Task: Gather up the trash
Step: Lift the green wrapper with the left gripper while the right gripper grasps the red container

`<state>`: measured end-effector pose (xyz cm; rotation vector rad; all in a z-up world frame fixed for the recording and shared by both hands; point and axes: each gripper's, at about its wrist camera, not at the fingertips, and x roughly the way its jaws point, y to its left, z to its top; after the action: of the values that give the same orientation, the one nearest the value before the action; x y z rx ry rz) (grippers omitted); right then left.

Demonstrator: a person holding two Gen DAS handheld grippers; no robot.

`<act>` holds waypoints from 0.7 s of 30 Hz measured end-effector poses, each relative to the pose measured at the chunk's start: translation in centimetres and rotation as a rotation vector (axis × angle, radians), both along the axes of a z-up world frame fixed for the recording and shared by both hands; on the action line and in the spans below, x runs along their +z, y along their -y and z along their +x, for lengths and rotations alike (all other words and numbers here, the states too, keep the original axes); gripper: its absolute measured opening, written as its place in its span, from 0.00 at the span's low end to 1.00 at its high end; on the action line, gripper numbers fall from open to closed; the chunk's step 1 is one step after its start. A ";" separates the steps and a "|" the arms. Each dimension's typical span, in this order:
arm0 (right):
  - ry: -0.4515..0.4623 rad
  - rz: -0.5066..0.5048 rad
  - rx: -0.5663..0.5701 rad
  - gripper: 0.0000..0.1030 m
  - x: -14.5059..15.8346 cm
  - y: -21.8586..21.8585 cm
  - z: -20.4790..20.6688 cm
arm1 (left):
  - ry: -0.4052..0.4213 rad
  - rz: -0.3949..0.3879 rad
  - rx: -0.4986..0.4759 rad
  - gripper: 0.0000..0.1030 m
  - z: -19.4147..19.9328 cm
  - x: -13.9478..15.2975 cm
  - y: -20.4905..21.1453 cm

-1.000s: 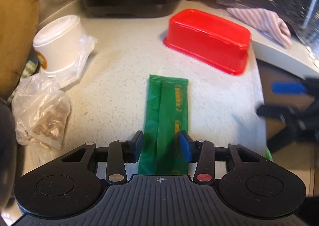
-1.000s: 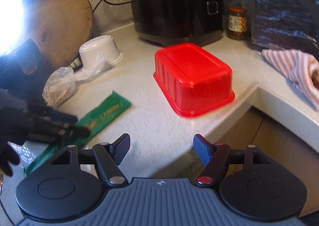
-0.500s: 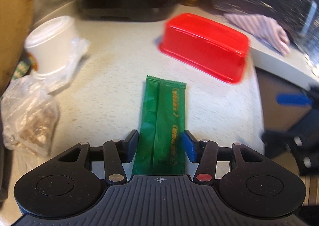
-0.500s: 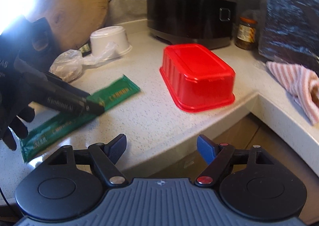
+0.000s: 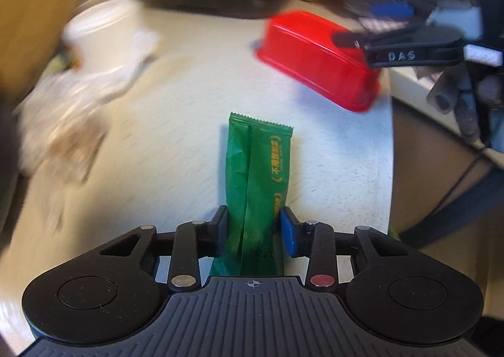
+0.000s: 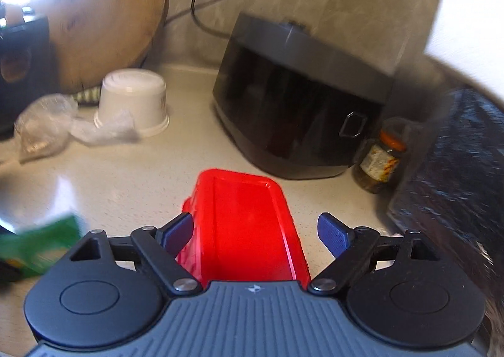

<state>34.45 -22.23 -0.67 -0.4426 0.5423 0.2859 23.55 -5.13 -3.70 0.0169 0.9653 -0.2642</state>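
Observation:
My left gripper (image 5: 253,231) is shut on a long green snack wrapper (image 5: 258,174) and holds it above the speckled counter (image 5: 176,142); the wrapper's far end also shows blurred in the right wrist view (image 6: 41,240). An upturned red plastic container (image 6: 245,227) lies under my right gripper (image 6: 255,231), which is open with its fingers on either side of the container, above it. The right gripper also shows in the left wrist view (image 5: 371,26) over the red container (image 5: 318,60).
An upturned white cup (image 6: 134,101) and crumpled clear plastic bags (image 6: 41,130) lie at the back left. A black rice cooker (image 6: 302,117), a jar (image 6: 379,161), a wooden board (image 6: 104,20) and a dark bag (image 6: 456,168) stand around. The counter edge (image 5: 392,149) is to the right.
My left gripper has closed tighter on the green wrapper and lifted it. My right gripper has swung from the counter edge to over the red container, still open.

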 end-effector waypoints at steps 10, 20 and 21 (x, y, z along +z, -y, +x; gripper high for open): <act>-0.165 0.047 0.061 0.92 -2.3 -1.1 2.2 | 0.072 -0.180 0.367 0.38 -7.5 2.9 -8.7; -0.190 0.119 0.195 0.26 1.5 -4.8 -2.1 | 0.104 -0.246 0.418 0.38 -8.7 3.9 -10.9; -0.175 0.123 0.187 0.47 1.8 -4.4 -2.2 | 0.103 -0.252 0.408 0.38 -8.8 3.9 -10.9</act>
<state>32.20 -17.82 1.10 -0.3512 0.6515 0.5377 14.72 5.77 0.19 -0.3901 0.8068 -0.0060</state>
